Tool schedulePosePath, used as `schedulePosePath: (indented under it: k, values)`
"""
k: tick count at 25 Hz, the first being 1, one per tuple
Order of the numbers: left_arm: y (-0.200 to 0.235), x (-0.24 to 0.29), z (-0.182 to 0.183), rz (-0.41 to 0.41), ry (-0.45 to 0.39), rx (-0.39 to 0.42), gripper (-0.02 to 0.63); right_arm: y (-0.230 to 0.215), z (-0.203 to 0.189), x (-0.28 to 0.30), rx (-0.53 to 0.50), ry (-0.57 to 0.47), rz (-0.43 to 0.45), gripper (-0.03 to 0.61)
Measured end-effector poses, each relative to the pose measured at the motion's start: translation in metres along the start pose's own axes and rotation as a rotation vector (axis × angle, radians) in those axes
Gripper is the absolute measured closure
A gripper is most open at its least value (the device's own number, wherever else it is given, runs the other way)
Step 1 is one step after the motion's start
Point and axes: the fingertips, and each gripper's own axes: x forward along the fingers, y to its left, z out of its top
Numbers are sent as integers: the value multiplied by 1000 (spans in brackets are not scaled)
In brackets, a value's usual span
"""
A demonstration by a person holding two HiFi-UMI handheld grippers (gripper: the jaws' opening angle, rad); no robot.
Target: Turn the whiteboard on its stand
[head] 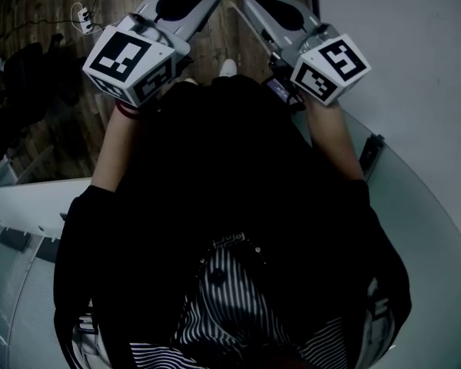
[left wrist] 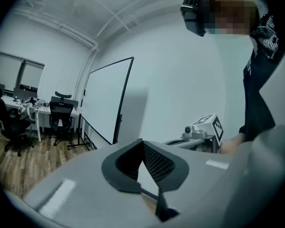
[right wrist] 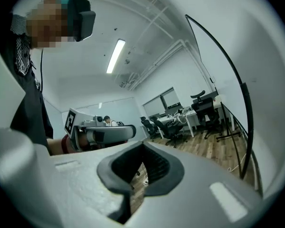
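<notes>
The left gripper and right gripper are being held closed and empty, side by side, probably for pushing the whiteboard, which is standing ahead-left of the left jaws.

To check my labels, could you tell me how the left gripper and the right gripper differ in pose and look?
In the head view the left gripper slants rightward and the right gripper leftward, so their tips converge. The left gripper's marker cube shows a different square pattern from the right gripper's marker cube. Both are grey, shut and empty.
</notes>
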Motion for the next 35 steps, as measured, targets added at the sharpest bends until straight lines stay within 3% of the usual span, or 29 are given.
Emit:
schedulePosePath:
  k: [4, 8, 13, 21, 27, 30, 35]
  values:
    - [15, 18, -13, 11, 30, -49, 615, -19, 3, 1, 115, -43, 22, 580]
    - [23, 39, -8, -21, 25, -36, 617, -44, 14, 7, 59, -46, -33, 580]
    - [82, 76, 28, -71, -11, -17, 615, -94, 60, 38, 29, -79, -82, 580]
    - [70, 101, 36, -223, -21, 77, 617, -108, 59, 31, 9, -148, -198, 580]
    - [172, 132, 81, -270, -20, 66, 616, -169, 119, 114, 23, -128, -253, 580]
    - [190, 136, 81, -294, -17, 85, 615, -184, 125, 130, 23, -127, -280, 580]
    - [217, 132, 68, -316, -8, 46, 615, -189, 129, 155, -16, -93, -317, 580]
